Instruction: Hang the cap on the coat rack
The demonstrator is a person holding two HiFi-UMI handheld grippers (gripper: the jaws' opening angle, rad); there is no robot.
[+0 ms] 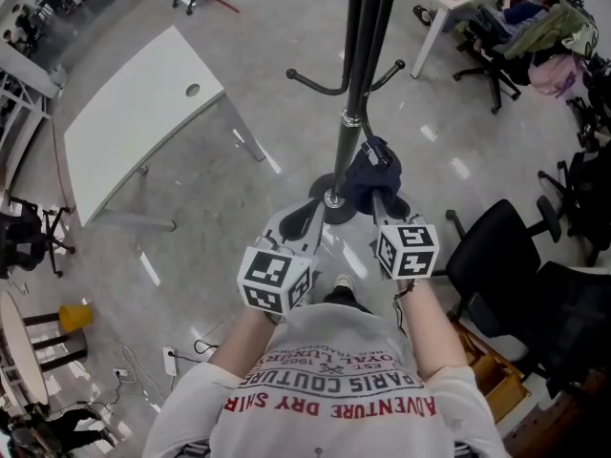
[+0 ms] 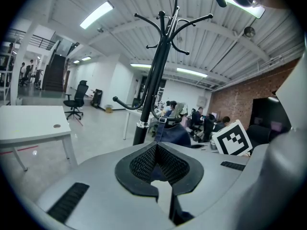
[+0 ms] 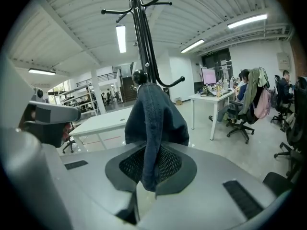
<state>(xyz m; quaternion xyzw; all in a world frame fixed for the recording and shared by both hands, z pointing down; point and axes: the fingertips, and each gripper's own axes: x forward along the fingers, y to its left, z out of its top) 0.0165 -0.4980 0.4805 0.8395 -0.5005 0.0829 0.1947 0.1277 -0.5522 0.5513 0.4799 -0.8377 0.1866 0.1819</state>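
Observation:
The black coat rack (image 1: 355, 60) stands right in front of me, its lower hooks (image 1: 318, 86) curving out to both sides. A dark blue cap (image 1: 373, 173) hangs beside the pole, just below its metal ring. My right gripper (image 1: 376, 195) is shut on the cap's lower edge. In the right gripper view the cap (image 3: 154, 123) drapes from a hook knob (image 3: 139, 76) down between the pads. My left gripper (image 1: 307, 219) is shut and holds nothing, left of the pole. In the left gripper view the cap (image 2: 171, 132) hangs by its strap against the rack (image 2: 153, 80).
A white table (image 1: 143, 113) stands to the left. Black office chairs (image 1: 501, 251) crowd the right side. A white desk (image 1: 449, 3) with chairs and hung clothes is at the far right. The rack's base (image 1: 329, 194) sits on the shiny floor by my feet.

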